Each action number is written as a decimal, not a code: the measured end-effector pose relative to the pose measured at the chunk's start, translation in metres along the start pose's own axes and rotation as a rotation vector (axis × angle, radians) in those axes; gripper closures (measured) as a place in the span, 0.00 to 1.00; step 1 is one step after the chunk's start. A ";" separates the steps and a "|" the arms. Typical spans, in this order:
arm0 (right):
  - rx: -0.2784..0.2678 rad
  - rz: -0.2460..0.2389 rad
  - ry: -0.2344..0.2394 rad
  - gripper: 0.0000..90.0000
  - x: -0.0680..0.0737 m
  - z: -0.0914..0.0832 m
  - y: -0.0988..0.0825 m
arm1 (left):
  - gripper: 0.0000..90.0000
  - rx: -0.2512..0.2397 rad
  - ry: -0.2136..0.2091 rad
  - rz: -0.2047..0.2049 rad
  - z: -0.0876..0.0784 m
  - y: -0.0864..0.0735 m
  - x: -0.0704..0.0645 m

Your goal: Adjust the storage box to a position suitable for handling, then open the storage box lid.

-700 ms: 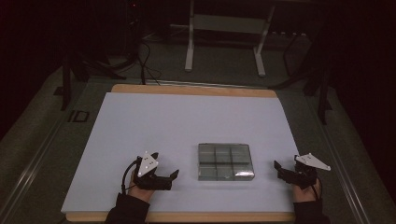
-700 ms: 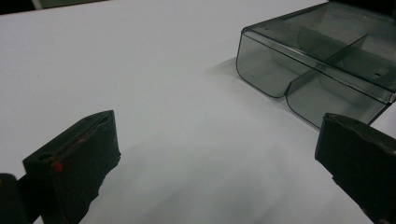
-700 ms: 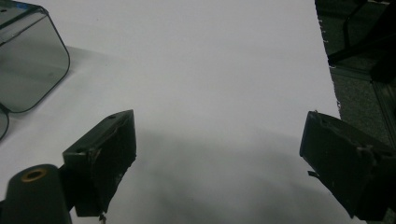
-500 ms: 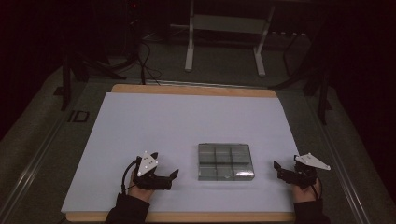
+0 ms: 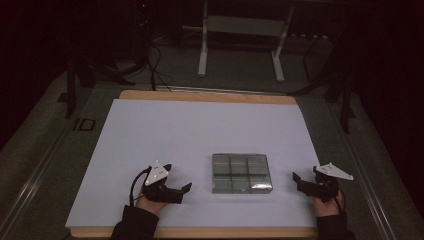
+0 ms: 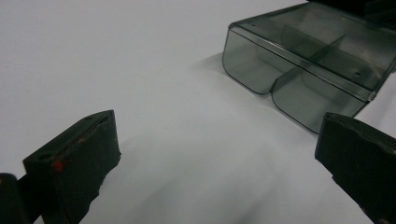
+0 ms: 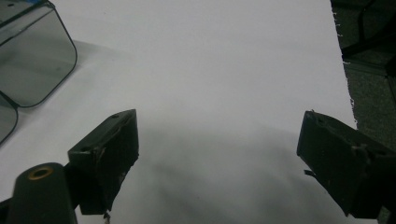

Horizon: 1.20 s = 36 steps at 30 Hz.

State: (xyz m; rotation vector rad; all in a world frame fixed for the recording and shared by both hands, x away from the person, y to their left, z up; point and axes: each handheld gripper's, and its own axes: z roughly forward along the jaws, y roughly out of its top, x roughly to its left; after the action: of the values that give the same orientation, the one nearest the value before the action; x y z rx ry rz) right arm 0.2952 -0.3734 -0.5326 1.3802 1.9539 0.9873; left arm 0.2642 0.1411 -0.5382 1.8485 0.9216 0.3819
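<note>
Low in the frame, the left hand-held gripper (image 5: 181, 191) and right hand-held gripper (image 5: 299, 181) rest wide open, empty, flanking the clear compartment box (image 5: 241, 172) on the white bench (image 5: 200, 130).

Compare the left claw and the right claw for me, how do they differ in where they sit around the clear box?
The left claw rests on the table's white sheet left of the clear divided box; the right claw rests to the box's right. The left claw has white sheet on all sides; the right claw sits close to the sheet's right edge. Both have jaws standing wide apart with nothing between them, both point inward toward the box, and neither touches it.
</note>
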 end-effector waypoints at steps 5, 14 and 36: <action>0.008 -0.054 0.033 0.16 0.001 0.000 0.002 | 0.05 0.041 -0.031 0.034 -0.001 0.002 0.002; 0.002 -0.177 0.196 0.22 0.013 0.000 0.014 | 0.14 0.061 -0.108 0.074 0.000 0.008 0.002; 0.006 -0.305 0.402 0.81 0.038 0.008 0.010 | 0.86 0.150 -0.184 0.198 0.036 0.025 -0.023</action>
State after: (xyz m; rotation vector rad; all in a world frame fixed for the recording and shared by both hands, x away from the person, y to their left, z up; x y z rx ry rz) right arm 0.2945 -0.3334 -0.5299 0.8928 2.3700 1.1737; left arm 0.2818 0.0964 -0.5297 2.0820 0.6596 0.2632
